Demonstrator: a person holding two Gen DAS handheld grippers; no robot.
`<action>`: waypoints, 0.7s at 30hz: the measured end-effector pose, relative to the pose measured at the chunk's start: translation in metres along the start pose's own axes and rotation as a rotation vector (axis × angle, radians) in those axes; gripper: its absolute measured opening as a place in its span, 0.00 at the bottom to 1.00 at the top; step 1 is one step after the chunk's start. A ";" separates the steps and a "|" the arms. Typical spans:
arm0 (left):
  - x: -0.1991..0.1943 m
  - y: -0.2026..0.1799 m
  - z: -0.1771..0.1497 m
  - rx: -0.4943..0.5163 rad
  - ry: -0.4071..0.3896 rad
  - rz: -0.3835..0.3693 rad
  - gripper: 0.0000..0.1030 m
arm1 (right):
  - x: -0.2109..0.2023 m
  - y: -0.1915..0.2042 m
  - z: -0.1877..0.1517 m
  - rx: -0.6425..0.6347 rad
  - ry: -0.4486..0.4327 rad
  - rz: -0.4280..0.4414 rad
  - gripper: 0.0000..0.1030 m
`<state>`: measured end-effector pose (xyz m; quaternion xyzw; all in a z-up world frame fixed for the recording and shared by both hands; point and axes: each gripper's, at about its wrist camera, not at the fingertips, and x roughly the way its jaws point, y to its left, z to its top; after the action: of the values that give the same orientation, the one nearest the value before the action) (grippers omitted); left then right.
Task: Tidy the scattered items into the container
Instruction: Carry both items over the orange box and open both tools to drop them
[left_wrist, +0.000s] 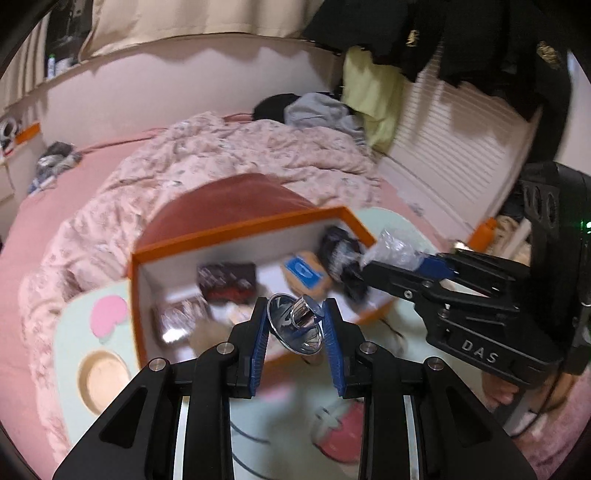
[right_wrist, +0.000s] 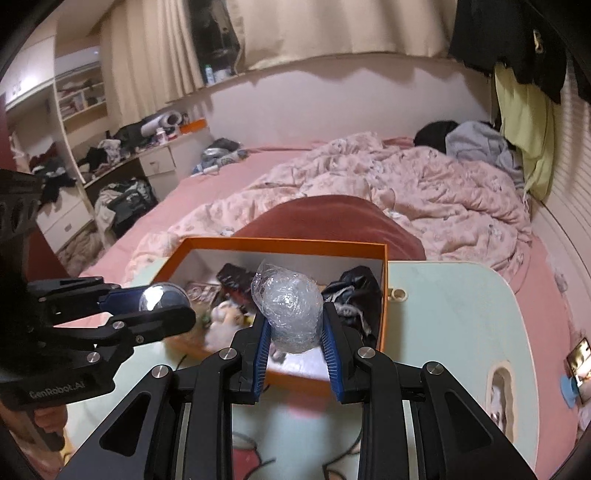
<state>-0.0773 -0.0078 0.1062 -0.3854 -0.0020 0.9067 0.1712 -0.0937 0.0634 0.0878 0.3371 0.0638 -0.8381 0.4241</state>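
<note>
Inspector: Your left gripper (left_wrist: 297, 325) is pinching a shiny metal lid (left_wrist: 295, 326) with a knob on it, the blue pads (left_wrist: 260, 334) pressing its rim from both sides. It hangs above the near wall of the orange box (left_wrist: 236, 229).

Operator: And the right one?

Inspector: Your right gripper (right_wrist: 293, 328) is clamped on a crumpled ball of clear plastic wrap (right_wrist: 288, 310), held over the near side of the same box (right_wrist: 280, 243). In the left wrist view that wrap (left_wrist: 391, 245) sits at the box's right corner.

Operator: Where does the box stand?

Inspector: On the pale green worktop (right_wrist: 454, 306), at its far edge, touching the pink quilt (right_wrist: 369, 184) of the bed behind. It is open and already holds a dark patterned pouch (left_wrist: 227, 280), a blue-labelled item (left_wrist: 304, 275), some black cloth (right_wrist: 354, 288) at its right end and a small plush toy (right_wrist: 225, 315); the rest is too blurred to name.

Operator: Anything else on the worktop?

Inspector: A thin dark cable (left_wrist: 247, 435) trails across the near part, between your grippers.
</note>
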 end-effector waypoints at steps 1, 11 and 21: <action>0.005 0.002 0.003 -0.008 0.006 0.004 0.29 | 0.006 -0.002 0.003 0.007 0.012 0.002 0.26; 0.051 0.028 0.022 -0.129 0.092 0.007 0.29 | 0.045 -0.011 0.025 0.067 0.086 0.026 0.26; 0.051 0.058 0.007 -0.286 0.109 0.015 0.68 | 0.045 -0.020 0.020 0.114 0.059 -0.009 0.60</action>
<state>-0.1330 -0.0458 0.0681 -0.4546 -0.1188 0.8761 0.1078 -0.1383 0.0381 0.0714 0.3849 0.0299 -0.8320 0.3985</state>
